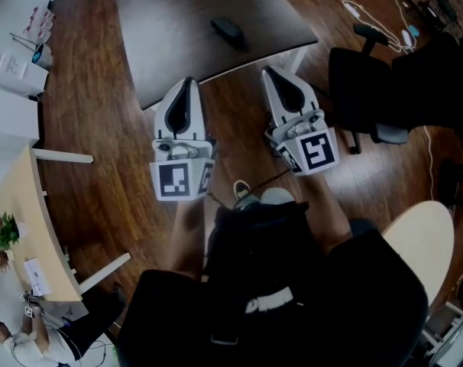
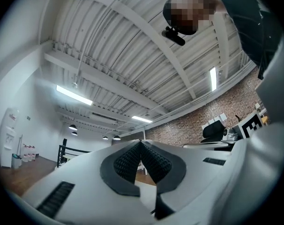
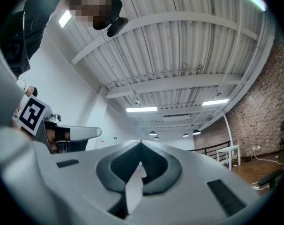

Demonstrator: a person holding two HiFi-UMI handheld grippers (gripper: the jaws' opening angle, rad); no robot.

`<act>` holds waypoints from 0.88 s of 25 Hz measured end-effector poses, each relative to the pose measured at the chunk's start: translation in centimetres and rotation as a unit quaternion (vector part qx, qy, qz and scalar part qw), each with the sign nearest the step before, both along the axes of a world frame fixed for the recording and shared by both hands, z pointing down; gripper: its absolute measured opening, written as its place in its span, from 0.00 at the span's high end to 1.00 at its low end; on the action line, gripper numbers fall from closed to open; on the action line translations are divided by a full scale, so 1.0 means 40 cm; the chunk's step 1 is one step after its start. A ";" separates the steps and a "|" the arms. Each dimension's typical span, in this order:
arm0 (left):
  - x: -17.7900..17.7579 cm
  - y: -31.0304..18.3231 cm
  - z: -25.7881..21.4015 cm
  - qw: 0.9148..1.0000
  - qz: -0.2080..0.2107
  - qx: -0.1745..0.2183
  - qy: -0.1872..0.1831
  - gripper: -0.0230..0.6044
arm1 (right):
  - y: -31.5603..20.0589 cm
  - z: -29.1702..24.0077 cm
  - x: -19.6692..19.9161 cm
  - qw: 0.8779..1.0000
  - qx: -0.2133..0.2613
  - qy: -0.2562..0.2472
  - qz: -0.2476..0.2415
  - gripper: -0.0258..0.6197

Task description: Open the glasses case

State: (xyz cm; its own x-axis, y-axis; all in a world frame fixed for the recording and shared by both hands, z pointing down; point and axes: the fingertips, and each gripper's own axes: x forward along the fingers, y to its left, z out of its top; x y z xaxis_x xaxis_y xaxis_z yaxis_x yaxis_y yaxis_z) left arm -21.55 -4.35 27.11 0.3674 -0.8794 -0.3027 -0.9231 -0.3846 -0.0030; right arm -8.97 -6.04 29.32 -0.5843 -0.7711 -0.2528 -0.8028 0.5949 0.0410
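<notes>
A dark glasses case (image 1: 228,30) lies closed on the dark table (image 1: 170,44) ahead. My left gripper (image 1: 188,82) hangs over the table's near edge, below and left of the case, its jaws shut and empty. My right gripper (image 1: 271,73) is level with it, below and right of the case, also shut with nothing held. Both gripper views tilt up at the white ceiling; the left gripper (image 2: 141,143) and right gripper (image 3: 141,143) each show dark pads pressed together. The case is hidden in both gripper views.
A black office chair (image 1: 369,90) stands right of the table, with cables (image 1: 384,29) on the wood floor behind it. A light wooden desk (image 1: 33,228) lies at the left, a round pale table (image 1: 419,239) at the lower right. A brick wall (image 2: 203,111) shows far off.
</notes>
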 end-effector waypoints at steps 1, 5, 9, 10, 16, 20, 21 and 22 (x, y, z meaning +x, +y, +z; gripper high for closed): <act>-0.009 -0.017 0.008 1.000 -0.001 -0.005 -0.001 0.96 | -0.015 0.004 -0.006 1.000 -0.002 0.002 0.002 0.94; -0.025 -0.072 0.022 1.000 0.004 -0.014 0.006 0.96 | -0.072 0.009 -0.014 1.000 -0.006 0.005 0.009 0.94; -0.032 -0.138 0.033 1.000 0.006 -0.021 0.010 0.96 | -0.134 0.015 -0.013 1.000 0.000 0.017 0.015 0.94; -0.035 -0.157 0.037 1.000 0.006 -0.022 0.010 0.96 | -0.150 0.017 -0.015 1.000 0.001 0.021 0.016 0.94; -0.015 -0.302 0.054 0.999 0.011 -0.034 -0.017 0.96 | -0.307 0.025 0.005 1.000 -0.002 0.008 0.017 0.94; -0.013 -0.434 0.048 0.999 0.012 -0.039 -0.027 0.96 | -0.448 0.020 0.007 1.000 0.000 0.000 0.014 0.94; -0.009 -0.469 0.047 0.999 0.010 -0.038 -0.027 0.96 | -0.481 0.021 0.008 1.000 -0.001 0.002 0.009 0.94; -0.002 -0.504 0.046 0.999 0.010 -0.038 -0.028 0.96 | -0.515 0.022 0.011 1.000 -0.002 0.003 0.005 0.94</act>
State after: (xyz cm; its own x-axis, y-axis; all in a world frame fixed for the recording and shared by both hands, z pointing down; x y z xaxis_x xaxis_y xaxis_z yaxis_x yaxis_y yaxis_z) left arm -21.62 -24.52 28.96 0.4000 -0.8913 -0.2135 -0.9142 -0.4045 -0.0241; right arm -8.54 -26.64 30.19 -0.5785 -0.7777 -0.2459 -0.8082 0.5872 0.0441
